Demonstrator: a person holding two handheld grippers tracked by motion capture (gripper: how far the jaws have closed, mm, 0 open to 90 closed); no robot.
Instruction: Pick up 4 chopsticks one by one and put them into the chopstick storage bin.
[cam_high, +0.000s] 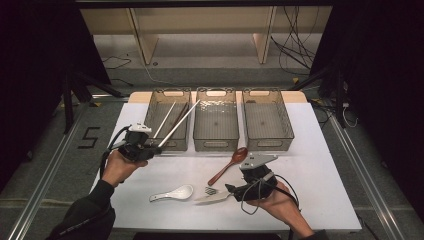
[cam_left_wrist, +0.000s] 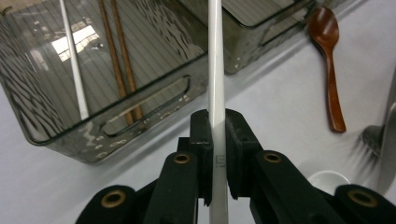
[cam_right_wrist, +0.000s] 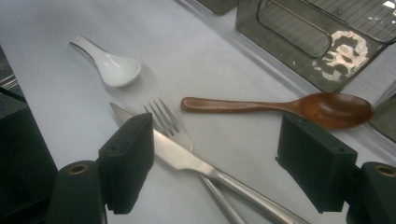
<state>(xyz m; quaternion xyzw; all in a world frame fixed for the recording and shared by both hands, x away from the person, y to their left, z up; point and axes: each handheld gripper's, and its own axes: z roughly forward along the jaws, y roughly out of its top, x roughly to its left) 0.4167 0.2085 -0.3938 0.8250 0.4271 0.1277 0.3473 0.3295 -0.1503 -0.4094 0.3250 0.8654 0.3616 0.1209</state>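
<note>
- Surface (cam_high: 320, 165) in white carries everything, and both hand-held grippers work over its near half.
- Bins: 3 clear grey bins stand in a row beyond the hand-held grippers; the left bin (cam_high: 156, 107) lies straight ahead of the left hand-held gripper, the middle bin (cam_high: 216, 142) and the right bin (cam_high: 287, 135) beside it.
- Left hand-held gripper (cam_high: 159, 146) is clenched on a white chopstick (cam_left_wrist: 215, 70), its jaws pressing the stick from both sides; the stick runs forward from the jaws and slants up over the left bin's near wall toward the middle bin.
- Right hand-held gripper (cam_right_wrist: 212, 163) is released, jaws wide apart, hovering low over the knife (cam_right_wrist: 187, 158) and the fork (cam_right_wrist: 168, 123), whose handles cross between the jaws.
- Wooden spoon (cam_right_wrist: 280, 106) lies just ahead of that gripper, bowl toward the bins.
- White soup spoon (cam_right_wrist: 112, 67) rests farther off, beyond the fork's tines.
- Inside the left bin lean 1 more white chopstick (cam_left_wrist: 74, 70) and 2 brown chopsticks (cam_left_wrist: 119, 70).
</note>
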